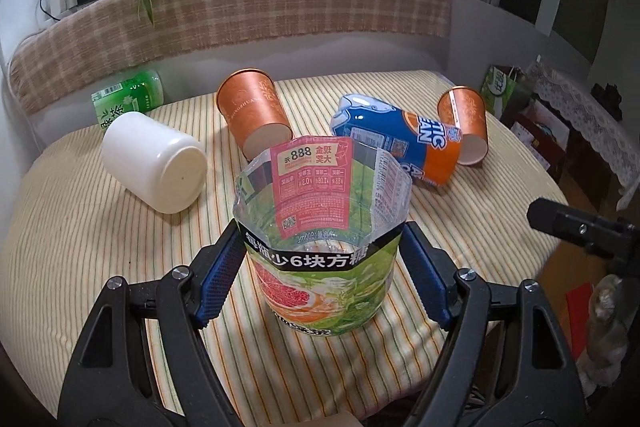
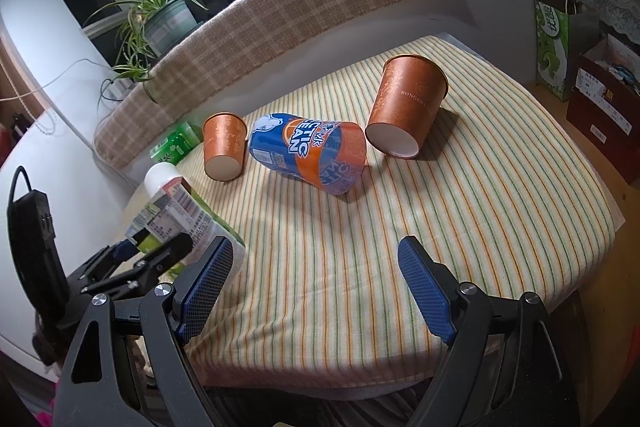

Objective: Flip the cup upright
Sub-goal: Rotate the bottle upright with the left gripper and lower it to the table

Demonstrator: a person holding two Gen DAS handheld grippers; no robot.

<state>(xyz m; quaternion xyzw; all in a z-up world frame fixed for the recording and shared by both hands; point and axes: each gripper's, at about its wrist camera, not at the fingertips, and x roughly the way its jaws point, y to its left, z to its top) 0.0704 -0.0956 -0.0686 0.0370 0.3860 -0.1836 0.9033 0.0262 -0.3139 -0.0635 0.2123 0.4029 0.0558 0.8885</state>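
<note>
A clear cut-bottle cup with a green grapefruit label (image 1: 324,247) stands upright, mouth up, on the striped tablecloth (image 1: 80,227). My left gripper (image 1: 322,267) has its blue pads on both sides of the cup, touching or nearly touching its walls. The same cup shows at the left edge of the right wrist view (image 2: 180,219), with the left gripper around it. My right gripper (image 2: 316,287) is open and empty above the table's near edge.
Lying on their sides: a white cup (image 1: 156,163), two orange paper cups (image 1: 252,111) (image 1: 466,125), a blue-orange bottle cup (image 1: 396,143) and a green bottle cup (image 1: 128,99). A plaid-covered ledge (image 1: 240,7) runs behind. Bags and boxes (image 2: 600,67) stand to the right.
</note>
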